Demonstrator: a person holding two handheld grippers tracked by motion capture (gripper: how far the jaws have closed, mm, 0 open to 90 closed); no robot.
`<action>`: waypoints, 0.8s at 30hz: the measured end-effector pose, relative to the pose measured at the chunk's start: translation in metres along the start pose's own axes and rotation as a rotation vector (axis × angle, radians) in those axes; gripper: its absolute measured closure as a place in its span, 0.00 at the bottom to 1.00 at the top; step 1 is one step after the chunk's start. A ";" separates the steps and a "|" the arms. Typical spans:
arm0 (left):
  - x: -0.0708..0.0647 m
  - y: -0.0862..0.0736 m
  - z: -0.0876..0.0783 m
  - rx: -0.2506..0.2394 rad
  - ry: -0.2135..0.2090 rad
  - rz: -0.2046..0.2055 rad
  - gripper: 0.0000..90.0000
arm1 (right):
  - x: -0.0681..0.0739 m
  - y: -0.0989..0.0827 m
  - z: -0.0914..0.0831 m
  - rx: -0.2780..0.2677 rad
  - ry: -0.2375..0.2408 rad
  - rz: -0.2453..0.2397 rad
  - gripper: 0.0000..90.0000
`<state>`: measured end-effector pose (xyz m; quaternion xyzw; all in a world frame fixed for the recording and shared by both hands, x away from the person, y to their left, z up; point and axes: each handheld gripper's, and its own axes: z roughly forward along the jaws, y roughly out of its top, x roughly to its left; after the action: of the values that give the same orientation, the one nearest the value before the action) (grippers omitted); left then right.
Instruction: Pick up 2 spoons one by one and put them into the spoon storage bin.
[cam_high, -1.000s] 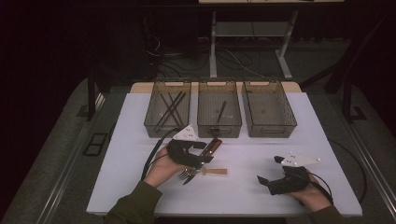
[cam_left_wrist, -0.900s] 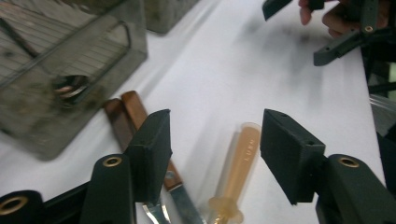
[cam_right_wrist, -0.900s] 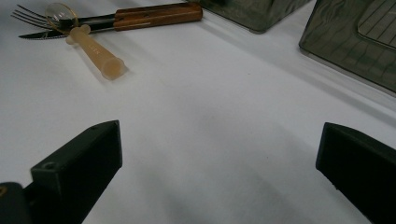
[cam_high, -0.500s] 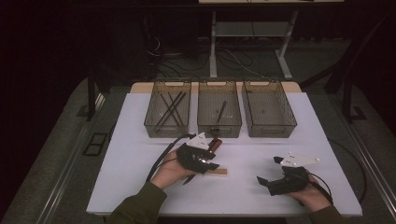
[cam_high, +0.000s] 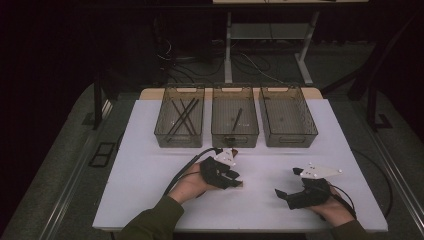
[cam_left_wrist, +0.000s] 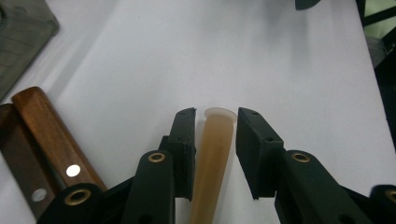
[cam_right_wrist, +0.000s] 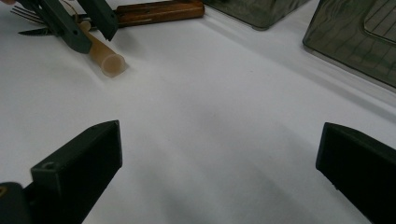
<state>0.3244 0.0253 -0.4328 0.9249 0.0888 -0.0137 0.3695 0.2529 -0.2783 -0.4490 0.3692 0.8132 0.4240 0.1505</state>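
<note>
The left gripper (cam_high: 235, 179) is low over the white table (cam_high: 150, 180), near its middle, with its jaws standing either side of a pale beige handle (cam_left_wrist: 212, 158) that lies flat on the surface. The jaws have just been closing on it; in the left gripper view one pad looks to be against the handle while a narrow gap shows at the other, so the grip is not yet firm. Just left of the handle in that view lie two brown wooden handles (cam_left_wrist: 51, 140) with rivets. In the right gripper view a fork (cam_right_wrist: 23, 14) shows beside them. The right gripper (cam_high: 285, 195) rests on the table near the right edge, well apart from the cutlery, its jaws spread wide with nothing between them. Three mesh trays (cam_high: 235, 137) stand in a row at the far side.
</note>
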 end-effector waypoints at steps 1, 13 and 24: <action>0.000 0.000 0.001 0.001 0.001 0.000 0.75 | 0.000 0.000 0.000 -0.001 0.000 0.000 0.00; -0.002 0.000 0.011 0.042 0.001 0.012 0.74 | 0.000 0.000 0.000 0.002 0.002 -0.001 0.00; -0.001 0.000 0.012 0.061 0.005 0.020 0.79 | 0.000 0.000 0.000 0.003 0.002 -0.001 0.00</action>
<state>0.3240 0.0170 -0.4418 0.9366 0.0801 -0.0106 0.3411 0.2527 -0.2779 -0.4491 0.3685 0.8143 0.4230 0.1491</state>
